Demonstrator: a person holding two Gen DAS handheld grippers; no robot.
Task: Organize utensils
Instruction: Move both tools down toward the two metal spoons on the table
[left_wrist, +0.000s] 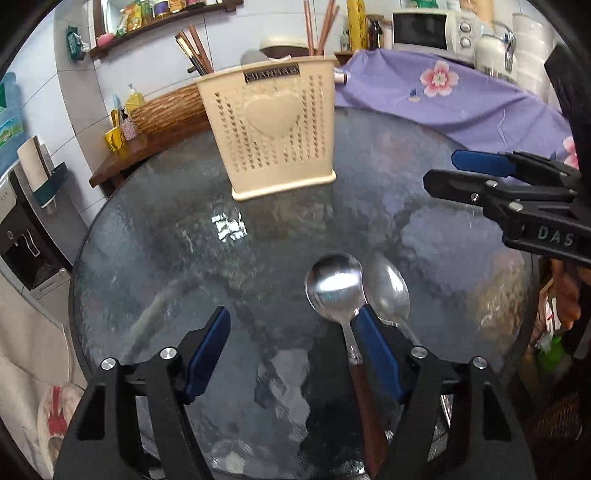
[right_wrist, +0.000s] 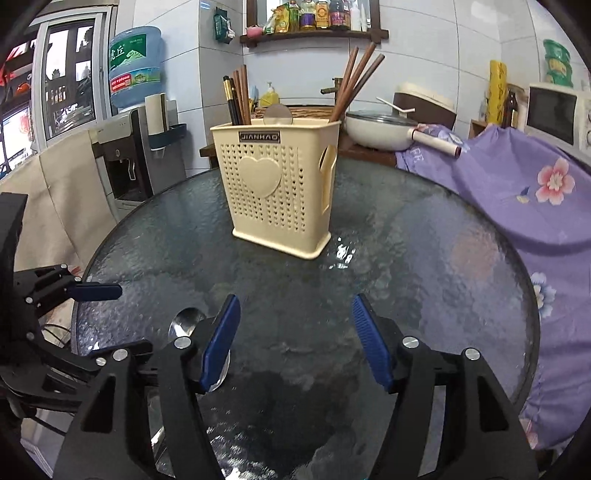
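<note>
Both claws, left (left_wrist: 291, 345) and right (right_wrist: 295, 338), gape empty; two spoons (left_wrist: 334, 286) lie before the holder (left_wrist: 271, 127).

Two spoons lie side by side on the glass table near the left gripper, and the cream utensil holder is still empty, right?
Not empty: the right wrist view shows chopsticks standing in the cream utensil holder. The two spoons do lie beside each other on the glass table.

The wooden-handled spoon (left_wrist: 334, 286) ran off the bottom edge, the plain spoon (left_wrist: 388, 288) had its handle tucked behind the left gripper's finger (left_wrist: 378, 354), and the right wrist view barely caught a bowl.
</note>
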